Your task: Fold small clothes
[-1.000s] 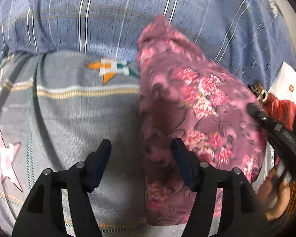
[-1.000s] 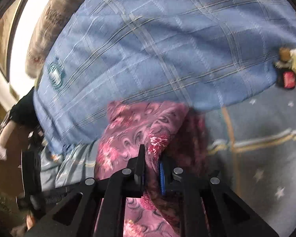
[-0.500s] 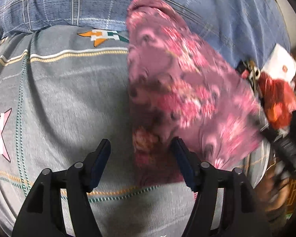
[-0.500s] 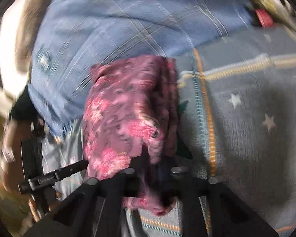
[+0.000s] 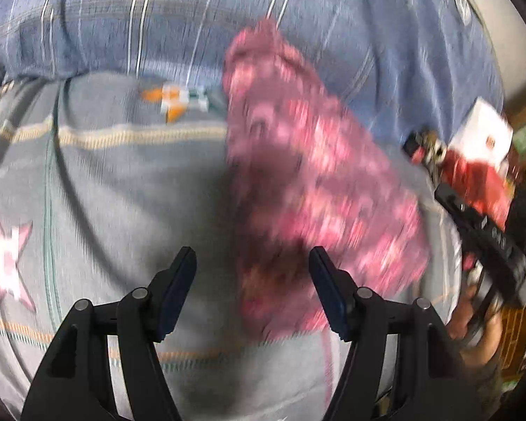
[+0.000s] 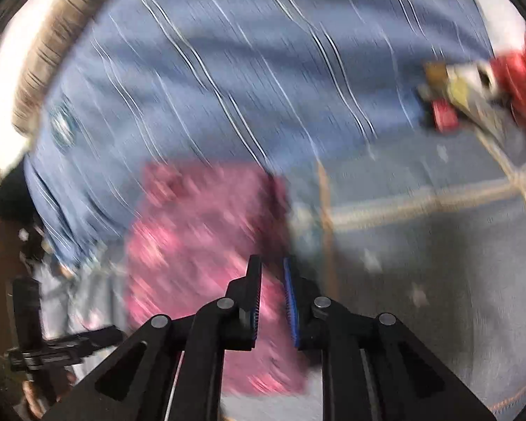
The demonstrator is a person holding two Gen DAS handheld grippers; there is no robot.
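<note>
Pink flowered cloth [image 5: 319, 189] lies folded on the grey bedsheet [image 5: 115, 189] in the left wrist view, its far end reaching up onto the blue checked blanket [image 5: 157, 21]. The left gripper [image 5: 252, 273] hangs above the near end with its jaws wide apart and nothing between the pads — the same wide gap as a second ago. Half a second ago the cloth was lifted and skewed; now it sits lower and flatter on the sheet. At the right edge the right gripper [image 5: 487, 231] shows as a black bar in a hand [image 5: 473, 326], beside a red bundle [image 5: 473, 179] and a white box [image 5: 484, 133].

From the right wrist view, all blurred, the cloth [image 6: 200, 245] lies left of and under the right gripper [image 6: 272, 280]. Its jaws have just been opening: a narrow gap shows between the pads, and the fold they pinched a second ago is no longer between them. The left gripper [image 6: 63, 343] is at the lower left.
</note>
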